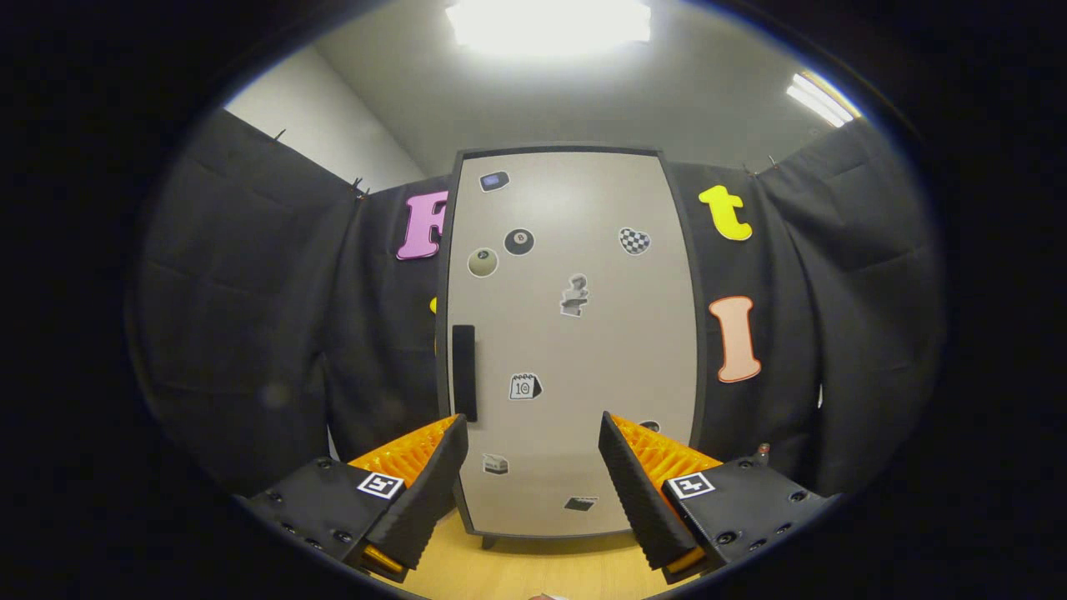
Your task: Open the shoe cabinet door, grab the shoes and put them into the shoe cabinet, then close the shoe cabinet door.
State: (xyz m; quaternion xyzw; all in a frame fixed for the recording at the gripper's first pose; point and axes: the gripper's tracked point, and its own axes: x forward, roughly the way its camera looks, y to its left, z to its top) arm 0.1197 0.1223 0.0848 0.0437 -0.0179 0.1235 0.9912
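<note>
My gripper [529, 425] stands wide open, holding nothing; the shoe cabinet [573, 342] stands just ahead on the wooden floor [533, 567], its door [583, 367] closed; the dark handle [463, 372] lies beyond my left finger. Step in hand, as I judge it: door opening. Next move calls for shifting left, aligning both fingers around the handle, then closing.
</note>
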